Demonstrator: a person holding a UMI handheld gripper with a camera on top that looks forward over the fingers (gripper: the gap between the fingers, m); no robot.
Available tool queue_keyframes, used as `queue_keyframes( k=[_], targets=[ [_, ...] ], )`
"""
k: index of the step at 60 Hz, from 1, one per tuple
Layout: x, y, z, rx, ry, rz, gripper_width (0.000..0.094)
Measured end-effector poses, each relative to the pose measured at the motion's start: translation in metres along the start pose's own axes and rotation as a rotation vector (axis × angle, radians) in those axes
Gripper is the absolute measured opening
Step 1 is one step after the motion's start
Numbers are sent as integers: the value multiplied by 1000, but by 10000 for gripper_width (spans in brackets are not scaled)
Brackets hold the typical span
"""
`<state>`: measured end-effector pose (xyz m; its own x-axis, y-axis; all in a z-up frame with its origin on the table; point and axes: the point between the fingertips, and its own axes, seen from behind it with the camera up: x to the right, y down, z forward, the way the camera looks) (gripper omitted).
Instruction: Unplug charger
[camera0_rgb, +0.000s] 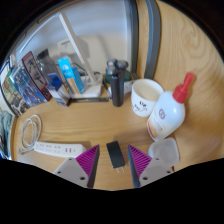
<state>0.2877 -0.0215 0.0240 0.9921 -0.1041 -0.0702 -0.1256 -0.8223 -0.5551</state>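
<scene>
A small black charger (116, 153) sits between my fingertips with its two metal prongs pointing down, free of any socket. My gripper (114, 146) is shut on the charger and holds it just above the wooden table (100, 125). A white power strip (55, 148) lies on the table to the left of my fingers. A coil of white cable (30, 130) lies beside the strip.
Beyond my fingers stand a black device (117, 80), a white mug (146, 95) and a white bottle with a red cap (170, 112). A small clear cup (164, 150) sits by my right finger. Books and boxes (45, 78) line the back left.
</scene>
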Motion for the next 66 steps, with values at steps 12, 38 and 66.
queue_keyframes(
  k=[12, 38, 66],
  targets=[
    [-30, -59, -79, 205, -44, -1, 764],
    [-168, -10, -255, 515, -125, -125, 833],
    [-290, 127, -301, 458, -248, -216, 843]
  ],
)
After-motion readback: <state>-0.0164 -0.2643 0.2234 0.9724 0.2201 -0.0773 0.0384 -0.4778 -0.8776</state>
